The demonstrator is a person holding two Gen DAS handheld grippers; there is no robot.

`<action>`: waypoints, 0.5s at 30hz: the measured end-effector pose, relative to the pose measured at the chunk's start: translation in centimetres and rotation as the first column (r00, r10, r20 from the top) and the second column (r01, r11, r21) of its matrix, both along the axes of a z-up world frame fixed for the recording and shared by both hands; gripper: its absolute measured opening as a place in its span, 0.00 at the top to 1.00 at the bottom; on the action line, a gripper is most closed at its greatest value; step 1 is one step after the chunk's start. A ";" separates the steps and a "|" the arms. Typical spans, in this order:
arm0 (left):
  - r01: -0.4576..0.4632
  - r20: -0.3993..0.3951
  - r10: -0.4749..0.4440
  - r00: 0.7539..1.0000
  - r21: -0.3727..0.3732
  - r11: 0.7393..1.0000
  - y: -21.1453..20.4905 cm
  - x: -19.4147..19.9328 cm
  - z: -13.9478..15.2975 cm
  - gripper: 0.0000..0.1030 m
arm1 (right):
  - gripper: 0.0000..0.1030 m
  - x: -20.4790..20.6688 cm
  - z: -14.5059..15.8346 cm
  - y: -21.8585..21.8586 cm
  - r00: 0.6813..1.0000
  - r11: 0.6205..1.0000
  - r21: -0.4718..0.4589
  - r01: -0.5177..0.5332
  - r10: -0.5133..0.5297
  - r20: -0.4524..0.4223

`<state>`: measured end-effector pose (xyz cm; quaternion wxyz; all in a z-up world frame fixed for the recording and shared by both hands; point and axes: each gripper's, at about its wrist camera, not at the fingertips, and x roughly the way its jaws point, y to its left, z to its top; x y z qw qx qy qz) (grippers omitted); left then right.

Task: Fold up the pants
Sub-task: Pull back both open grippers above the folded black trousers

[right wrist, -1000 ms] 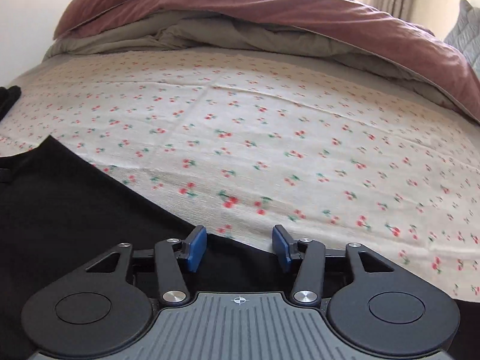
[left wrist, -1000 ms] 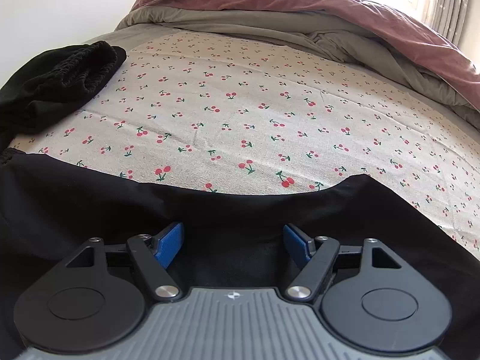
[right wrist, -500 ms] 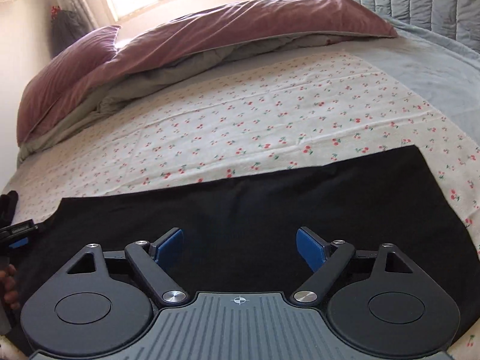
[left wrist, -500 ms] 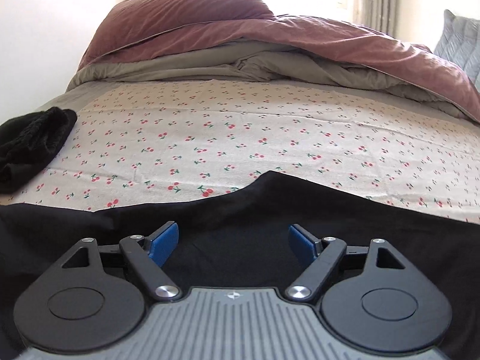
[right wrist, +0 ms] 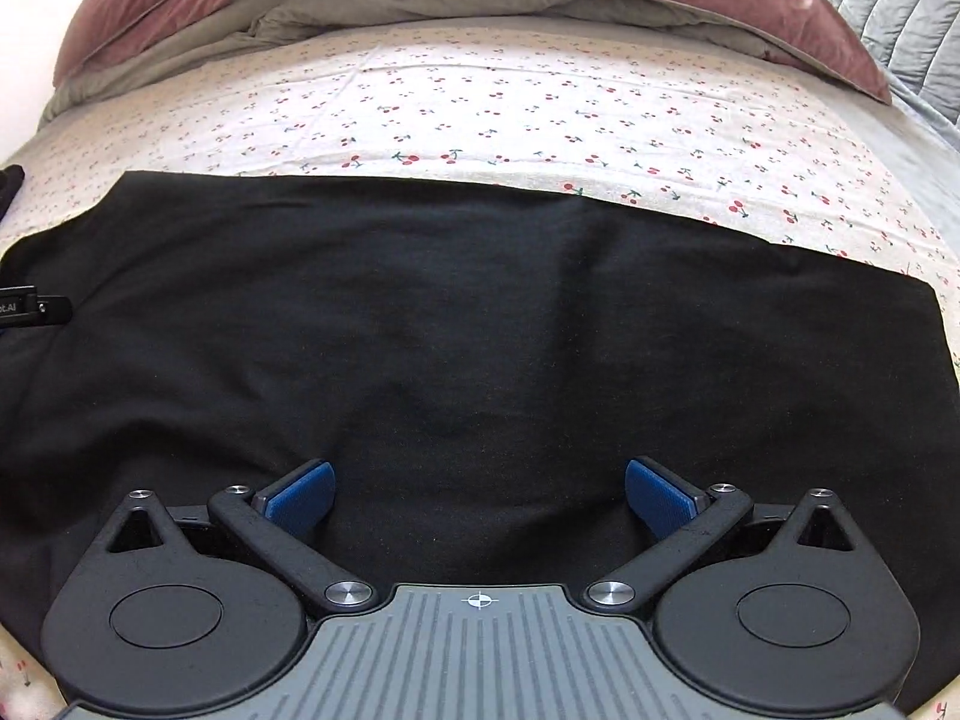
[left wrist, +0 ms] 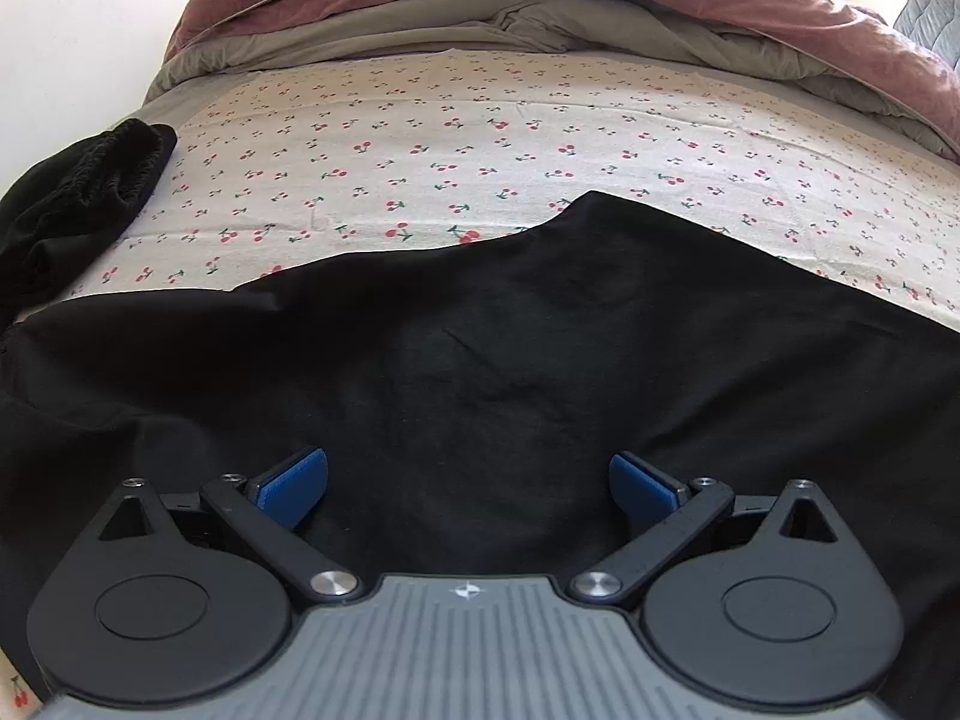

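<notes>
Black pants [left wrist: 480, 360] lie flat across the near part of a cherry-print bed sheet [left wrist: 480, 138]. In the right wrist view the same pants [right wrist: 450, 312] spread as a broad dark panel with a straight far edge. My left gripper [left wrist: 468, 483] hovers over the cloth, its jaws opening wide, with nothing pinched between the blue pads [left wrist: 294, 483]. My right gripper [right wrist: 477, 495] likewise hangs above the pants, jaws opening, blue pads [right wrist: 657, 495] apart and bare. A piece of the left gripper's body [right wrist: 30, 309] pokes in at the right view's left edge.
A second black garment [left wrist: 84, 198] with a gathered waistband lies bunched at the sheet's left side. A pink and grey duvet [left wrist: 540, 6] is heaped along the far end of the bed. A grey quilted cushion [right wrist: 888, 6] sits at the far right.
Both grippers' jaws have spread much wider and let the black cloth go. Both views have swung, and the pants now lie spread out flat beneath the grippers.
</notes>
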<state>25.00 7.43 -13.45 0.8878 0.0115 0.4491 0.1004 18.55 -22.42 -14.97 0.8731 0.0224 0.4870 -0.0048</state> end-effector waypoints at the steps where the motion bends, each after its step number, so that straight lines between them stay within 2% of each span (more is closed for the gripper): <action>1: -0.006 -0.012 0.007 1.000 0.037 0.999 0.3 -0.1 0.3 0.11 | 0.00 0.1 0.0 0.0 1.000 1.000 0.004 0.008 -0.008 0.000; 4: -0.004 -0.018 0.007 1.000 0.185 0.983 2.3 -1.1 1.4 0.11 | 0.00 0.1 0.0 0.1 1.000 1.000 0.001 0.020 -0.020 0.004; 6: -0.024 -0.026 0.030 0.999 0.185 0.982 4.9 -1.8 1.6 0.11 | 0.00 -0.3 -0.2 -0.1 0.999 1.000 0.010 0.023 -0.023 0.030; 9: -0.132 -0.035 0.135 0.990 0.079 0.988 10.9 -3.2 1.2 0.10 | 0.00 -0.5 -0.2 0.0 0.999 1.000 0.009 0.020 -0.020 0.038; 11: -0.233 -0.024 0.232 0.972 -0.044 0.972 15.8 -5.0 0.7 0.10 | 0.00 -0.5 -0.1 -0.1 1.000 1.000 0.010 0.014 -0.014 0.027; 13: -0.245 0.016 0.251 0.968 -0.173 0.954 19.0 -7.3 0.4 0.10 | 0.00 -0.6 0.0 -0.3 1.000 1.000 0.015 0.011 -0.011 0.025; 14: -0.218 0.041 0.230 0.972 -0.192 0.957 19.7 -8.4 0.4 0.13 | 0.00 -0.6 0.0 -0.3 1.000 1.000 0.014 0.008 -0.008 0.025; 15: -0.185 0.052 0.198 0.979 -0.180 0.966 19.8 -9.2 0.5 0.15 | 0.00 -0.6 0.0 -0.2 1.000 1.000 0.011 0.004 -0.004 0.026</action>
